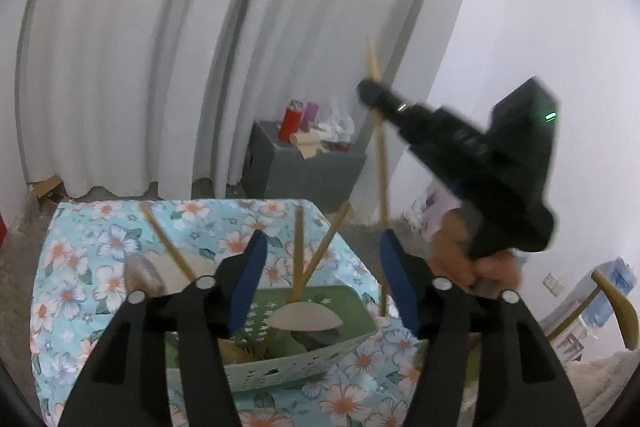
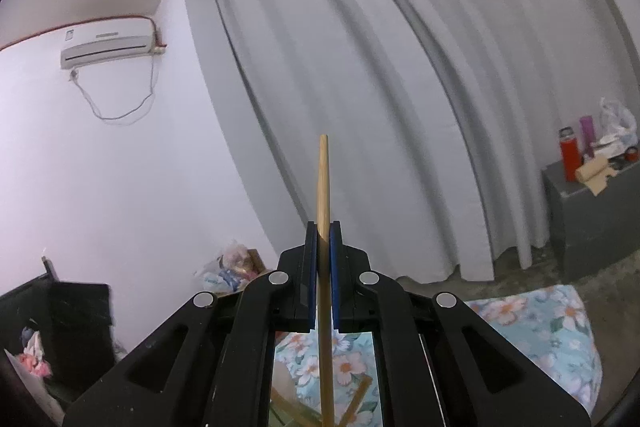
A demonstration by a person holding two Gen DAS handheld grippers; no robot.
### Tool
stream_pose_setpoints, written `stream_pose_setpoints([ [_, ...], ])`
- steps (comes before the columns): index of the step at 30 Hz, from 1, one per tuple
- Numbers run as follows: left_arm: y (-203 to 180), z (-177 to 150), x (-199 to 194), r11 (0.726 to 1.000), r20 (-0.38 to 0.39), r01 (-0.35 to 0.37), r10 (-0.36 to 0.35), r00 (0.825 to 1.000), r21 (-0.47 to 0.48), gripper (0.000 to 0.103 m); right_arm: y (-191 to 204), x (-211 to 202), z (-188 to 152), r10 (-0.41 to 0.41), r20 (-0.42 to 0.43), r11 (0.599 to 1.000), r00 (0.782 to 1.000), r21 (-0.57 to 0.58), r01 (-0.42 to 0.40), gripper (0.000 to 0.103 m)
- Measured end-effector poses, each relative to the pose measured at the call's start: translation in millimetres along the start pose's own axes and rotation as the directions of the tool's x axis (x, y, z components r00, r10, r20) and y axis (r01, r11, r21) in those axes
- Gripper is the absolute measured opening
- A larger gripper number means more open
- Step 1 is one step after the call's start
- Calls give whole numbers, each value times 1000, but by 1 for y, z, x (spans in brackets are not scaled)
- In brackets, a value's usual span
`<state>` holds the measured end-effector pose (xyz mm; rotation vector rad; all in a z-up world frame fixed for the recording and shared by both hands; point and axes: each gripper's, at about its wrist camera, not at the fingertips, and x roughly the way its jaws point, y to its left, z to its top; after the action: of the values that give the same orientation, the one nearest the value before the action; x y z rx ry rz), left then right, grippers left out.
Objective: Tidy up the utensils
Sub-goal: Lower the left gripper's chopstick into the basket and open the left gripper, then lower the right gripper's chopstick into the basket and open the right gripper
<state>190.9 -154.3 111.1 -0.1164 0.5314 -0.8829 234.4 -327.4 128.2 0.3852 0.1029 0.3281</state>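
A green perforated basket (image 1: 320, 359) sits on the floral cloth and holds several wooden utensils (image 1: 298, 255), handles sticking up. My left gripper (image 1: 324, 283) is open and empty just above the basket. My right gripper (image 2: 324, 259) is shut on a long wooden handle (image 2: 323, 179) and holds it upright. In the left wrist view the right gripper (image 1: 370, 93) is raised at the right, with the wooden handle (image 1: 382, 163) reaching down beside the basket's right edge. Its lower end is hidden behind my left finger.
The floral tablecloth (image 1: 92, 259) covers the table. A wooden spoon (image 1: 168, 251) leans over a pale bowl left of the basket. A grey cabinet (image 1: 296, 167) with a red bottle stands behind. Curtains hang at the back. A chair (image 1: 616, 307) stands at the right.
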Motion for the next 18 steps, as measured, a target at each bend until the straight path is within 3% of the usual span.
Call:
stream_pose_setpoints([
  [7,17,-9,-29,998,39,-15,17,999,-63,65,-12,24,-25,9,-79,999,997,-46,-13,8],
  [18,33,-24,-45,994,48,-37,42,998,-101,66,-2,4,-37,-63,-126,996,990,-75,54,13],
])
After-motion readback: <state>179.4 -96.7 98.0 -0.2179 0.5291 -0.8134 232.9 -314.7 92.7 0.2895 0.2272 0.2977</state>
